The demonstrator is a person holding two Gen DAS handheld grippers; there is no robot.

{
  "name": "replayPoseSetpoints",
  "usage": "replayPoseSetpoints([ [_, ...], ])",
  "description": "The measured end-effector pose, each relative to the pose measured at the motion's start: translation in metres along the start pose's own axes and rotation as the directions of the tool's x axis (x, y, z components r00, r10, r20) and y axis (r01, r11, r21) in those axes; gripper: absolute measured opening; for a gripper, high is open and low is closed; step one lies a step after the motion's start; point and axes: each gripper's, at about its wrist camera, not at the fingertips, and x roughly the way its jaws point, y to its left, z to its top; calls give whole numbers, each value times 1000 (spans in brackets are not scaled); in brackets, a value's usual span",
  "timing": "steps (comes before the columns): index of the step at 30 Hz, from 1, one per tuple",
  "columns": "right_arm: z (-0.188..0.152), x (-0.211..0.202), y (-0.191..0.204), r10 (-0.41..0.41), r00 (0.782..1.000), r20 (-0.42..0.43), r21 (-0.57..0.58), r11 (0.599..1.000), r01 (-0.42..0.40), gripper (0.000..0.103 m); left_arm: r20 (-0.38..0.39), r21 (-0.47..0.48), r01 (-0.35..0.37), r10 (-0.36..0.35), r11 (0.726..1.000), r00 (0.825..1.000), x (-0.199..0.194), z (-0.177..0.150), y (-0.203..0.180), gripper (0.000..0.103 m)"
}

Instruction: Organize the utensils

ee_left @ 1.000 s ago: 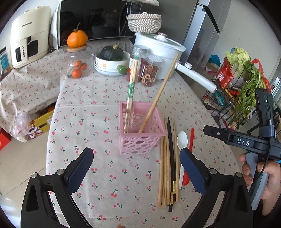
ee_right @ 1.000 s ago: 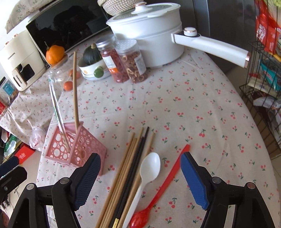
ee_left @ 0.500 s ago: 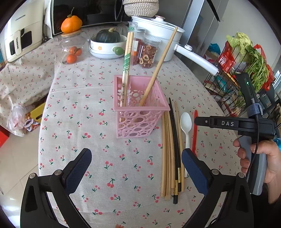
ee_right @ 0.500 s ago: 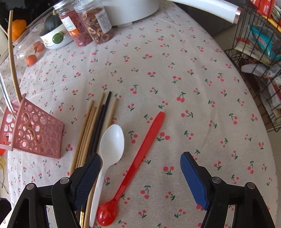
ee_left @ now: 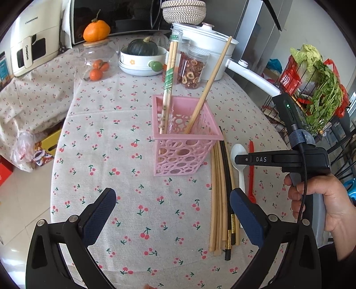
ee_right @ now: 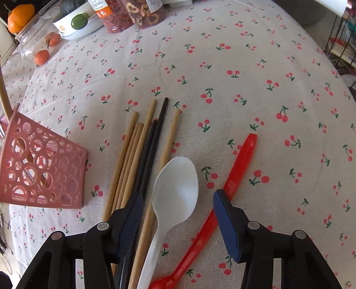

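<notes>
A pink perforated basket (ee_left: pixel 185 142) stands on the cherry-print tablecloth and holds a wrapped chopstick pair (ee_left: pixel 169 73) and one wooden chopstick (ee_left: pixel 209 86). To its right lie several wooden and black chopsticks (ee_left: pixel 222 195), a white spoon (ee_left: pixel 239 164) and a red spoon (ee_left: pixel 251 169). My right gripper (ee_right: pixel 175 197) is open and low over the table, its fingers straddling the white spoon (ee_right: pixel 175 191), with the chopsticks (ee_right: pixel 142 151) left and the red spoon (ee_right: pixel 235 169) right. The basket (ee_right: pixel 40 171) is at far left. My left gripper (ee_left: pixel 171 200) is open and empty in front of the basket.
At the back stand a white pot (ee_left: pixel 207 44) with a long handle, two jars (ee_left: pixel 193 66), a bowl with a green squash (ee_left: pixel 142 57), a glass jar with oranges (ee_left: pixel 98 60) and a microwave (ee_left: pixel 115 17). A wire rack of vegetables (ee_left: pixel 311 89) stands right of the table.
My right gripper has dropped toward the table and narrowed around the white spoon. My left gripper has moved slightly closer to the basket.
</notes>
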Motion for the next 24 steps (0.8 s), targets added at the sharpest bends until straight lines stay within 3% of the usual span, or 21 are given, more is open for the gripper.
replayPoseSetpoints([
  [1, 0, 2, 0, 7, 1000, -11, -2, 1000, -7, 21, -14, 1, 9, -9, 1000, 1000, 1, 0, -2, 103],
  [2, 1, 4, 0, 9, 1000, -22, 2, 1000, -9, 6, -28, 5, 11, -11, 1000, 1000, 2, 0, -4, 103],
  [10, -3, -20, -15, 39, 999, 19, 9, 999, -39, 3, -137, 100, 1, 13, 995, 990, 14, -4, -37, 103],
  [15, -8, -44, -39, 76, 995, 67, 43, 996, -79, 3, -144, 115, 40, -23, 993, 989, 15, -3, -62, 102],
  [18, -10, -61, -58, 96, 990, 103, 76, 992, -104, 3, -157, 140, 85, -63, 986, 986, 22, 0, -85, 90],
  [20, -10, -71, -69, 101, 987, 126, 97, 989, -113, 3, -172, 148, 118, -92, 982, 981, 29, 4, -103, 75],
  [24, -11, -87, -91, 100, 982, 162, 123, 985, -121, 3, -208, 95, 182, -160, 979, 965, 58, 21, -134, 54],
])
